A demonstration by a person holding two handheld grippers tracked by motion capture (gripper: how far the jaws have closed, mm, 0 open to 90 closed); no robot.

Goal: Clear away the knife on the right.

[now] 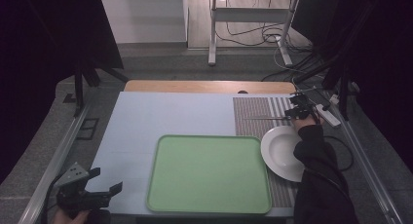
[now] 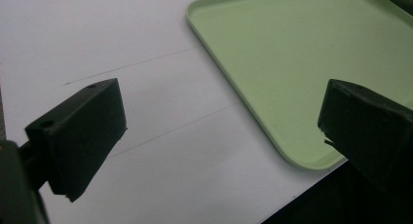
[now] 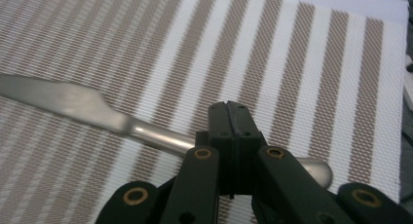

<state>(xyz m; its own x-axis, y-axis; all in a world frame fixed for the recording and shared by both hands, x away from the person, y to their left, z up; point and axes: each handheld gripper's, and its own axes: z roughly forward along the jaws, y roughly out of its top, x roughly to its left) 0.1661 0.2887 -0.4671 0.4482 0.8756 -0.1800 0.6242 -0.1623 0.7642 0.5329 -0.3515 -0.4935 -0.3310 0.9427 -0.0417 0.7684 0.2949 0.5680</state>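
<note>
A steel table knife [image 1: 265, 118] lies on the striped placemat [image 1: 253, 107] at the back right, blade toward the left. My right gripper [image 1: 296, 112] sits over its handle. In the right gripper view the jaws [image 3: 233, 109] meet with no gap, and the knife [image 3: 73, 100] passes underneath them, its handle end showing on the right. I cannot tell whether the handle is pinched. A white plate [image 1: 280, 151] rests in front of that hand. My left gripper [image 1: 104, 181] hovers open at the near left corner, pointing at the empty green tray [image 1: 209, 173]. Nothing is between its jaws [image 2: 224, 126].
A pale blue mat [image 1: 170, 117] covers the table under the green tray [image 2: 302, 63]. The striped placemat [image 3: 292, 63] runs along the right side. A white power strip [image 1: 328, 115] and cables lie past the table's right edge, and a desk frame stands beyond the far edge.
</note>
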